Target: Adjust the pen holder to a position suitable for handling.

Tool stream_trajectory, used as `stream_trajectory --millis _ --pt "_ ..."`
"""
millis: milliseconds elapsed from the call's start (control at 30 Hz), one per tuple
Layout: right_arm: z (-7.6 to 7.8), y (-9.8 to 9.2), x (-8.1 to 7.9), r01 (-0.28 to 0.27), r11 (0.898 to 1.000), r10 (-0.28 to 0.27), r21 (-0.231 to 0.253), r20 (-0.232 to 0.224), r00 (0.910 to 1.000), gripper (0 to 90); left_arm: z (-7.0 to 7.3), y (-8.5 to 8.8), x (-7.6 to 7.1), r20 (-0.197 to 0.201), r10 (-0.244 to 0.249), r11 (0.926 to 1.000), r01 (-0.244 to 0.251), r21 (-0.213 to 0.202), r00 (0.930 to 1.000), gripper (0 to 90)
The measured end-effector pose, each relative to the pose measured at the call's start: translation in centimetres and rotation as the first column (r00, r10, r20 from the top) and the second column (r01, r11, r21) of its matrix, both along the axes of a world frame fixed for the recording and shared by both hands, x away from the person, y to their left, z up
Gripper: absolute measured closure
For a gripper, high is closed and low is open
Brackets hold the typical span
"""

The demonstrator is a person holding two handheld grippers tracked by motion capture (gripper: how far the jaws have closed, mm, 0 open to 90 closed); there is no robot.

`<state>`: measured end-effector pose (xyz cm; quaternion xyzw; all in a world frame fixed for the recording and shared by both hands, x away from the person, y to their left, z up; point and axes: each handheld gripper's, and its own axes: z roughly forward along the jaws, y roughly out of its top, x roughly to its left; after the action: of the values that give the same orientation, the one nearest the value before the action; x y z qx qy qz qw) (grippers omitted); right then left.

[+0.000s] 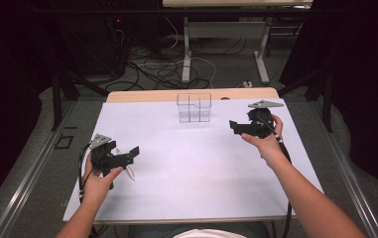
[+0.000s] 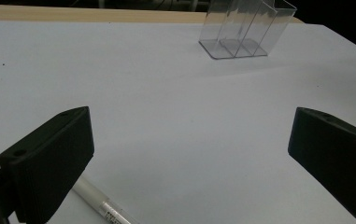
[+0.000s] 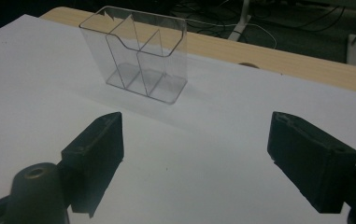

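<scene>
The person's forearms are reaching in from the bottom of the high view, bare and angled toward the middle, each hand wrapping a black hand-held gripper. Beneath them the tabletop [image 1: 191,163] is lying flat and matte white, a smooth sheet-like surface with a strip of pale wood showing along its far edge. Around it the room is sitting dark; grey floor [image 1: 142,74] is stretching beyond, tangled with black and white cables, and the metal legs of another table [image 1: 186,49] are standing farther back.

The left hand-held gripper [image 1: 127,157] is hovering low over the near-left part of the tabletop, its jaws spread wide with nothing between them — the left gripper view is showing their ribbed, blocky black pads far apart. The right hand-held gripper [image 1: 236,127] is hanging over the far-right part, jaws likewise standing wide apart and empty, a grey three-cornered plate riding on top.

A clear plastic organizer [image 1: 194,107] is standing upright near the far edge, between the two hands and well apart from both — thin transparent walls dividing it into compartments, all looking empty.

A slim pen [image 2: 102,208], whitish and translucent with a printed label, is lying flat on the tabletop just beside the left hand-held gripper.
</scene>
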<state>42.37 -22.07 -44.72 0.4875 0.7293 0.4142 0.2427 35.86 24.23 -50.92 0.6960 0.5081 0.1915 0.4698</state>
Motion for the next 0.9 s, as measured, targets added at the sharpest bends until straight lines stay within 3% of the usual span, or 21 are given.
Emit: stream_trajectory --millis 133,333,500,567,667,767,800,900 --pt "0.8 0.7 0.7 -0.017 1.000 0.017 -0.025 0.012 0.9998 19.1 0.0 0.0 0.0 -0.003 -0.001 1.0000 0.001 0.003 1.0000 0.7" --pt "2.0 2.0 1.8 -0.101 0.992 0.103 -0.072 0.034 0.9941 29.7 -0.1 0.0 0.1 -0.005 -0.003 1.0000 0.003 0.003 1.0000 0.7" --pt "2.7 2.6 2.6 -0.103 0.989 0.107 -0.109 0.028 0.9939 34.4 -0.2 -0.2 0.1 -0.010 -0.007 0.9999 0.007 0.012 0.9999 0.7" --pt "3.2 3.1 3.4 -0.122 0.987 0.123 -0.103 -0.002 0.9924 37.7 -0.2 -0.2 0.1 -0.010 -0.009 0.9999 0.009 0.008 0.9999 0.7" --pt "3.6 3.7 4.3 -0.177 0.980 0.175 -0.096 -0.032 0.9841 41.0 -0.2 -0.2 0.1 -0.012 -0.009 0.9999 0.009 0.005 0.9999 0.7" --pt "3.8 4.2 4.8 -0.217 0.970 0.217 -0.107 -0.011 0.9762 41.0 -0.3 -0.2 0.1 -0.015 -0.008 1.0000 0.008 0.004 0.9999 0.7" --pt "4.1 4.6 5.3 -0.237 0.962 0.241 -0.138 0.016 0.9703 41.0 -0.3 -0.2 0.1 -0.015 -0.008 1.0000 0.008 0.003 0.9999 0.7" --pt "4.3 5.2 5.7 -0.248 0.954 0.253 -0.168 0.009 0.9675 39.0 -0.3 -0.1 0.2 -0.017 -0.007 1.0000 0.007 0.002 0.9998 0.7"
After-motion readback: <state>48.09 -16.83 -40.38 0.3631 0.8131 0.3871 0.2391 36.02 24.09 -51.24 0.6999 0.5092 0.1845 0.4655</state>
